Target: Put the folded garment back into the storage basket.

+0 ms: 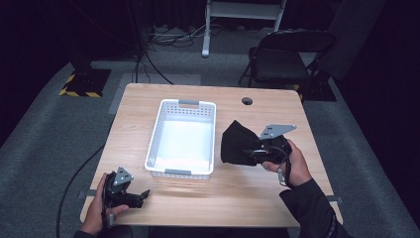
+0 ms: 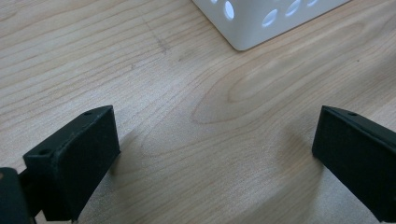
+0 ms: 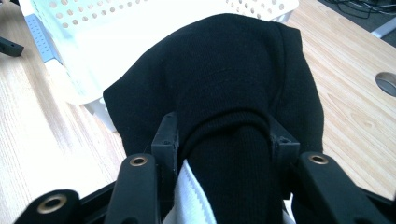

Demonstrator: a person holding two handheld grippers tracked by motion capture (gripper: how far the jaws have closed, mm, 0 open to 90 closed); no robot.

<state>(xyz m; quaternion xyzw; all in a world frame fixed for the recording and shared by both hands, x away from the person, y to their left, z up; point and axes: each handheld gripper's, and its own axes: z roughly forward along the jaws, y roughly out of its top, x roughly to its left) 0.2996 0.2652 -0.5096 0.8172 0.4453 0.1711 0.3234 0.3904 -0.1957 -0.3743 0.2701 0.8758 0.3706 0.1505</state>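
A black knitted garment (image 1: 237, 144) hangs from my right gripper (image 1: 255, 152), just right of the white basket (image 1: 154, 144). In the right gripper view the jaws are shut on the black garment (image 3: 233, 84), with a strip of white ribbed fabric (image 3: 191, 191) showing beneath it near the jaw roots. The garment drapes toward the white basket (image 3: 70, 56). My left gripper (image 1: 142, 194) rests low at the table's near left corner, its jaws wide apart. The left gripper view shows its fingers (image 2: 79, 154) spread over bare wood, and a corner of the white basket (image 2: 243, 32) lies ahead.
The wooden table (image 1: 247, 198) has a round cable hole (image 1: 246, 101) at its far right. A black folding chair (image 1: 282, 59) stands behind the table. Cables and a yellow-striped stand base (image 1: 84, 82) lie on the grey floor.
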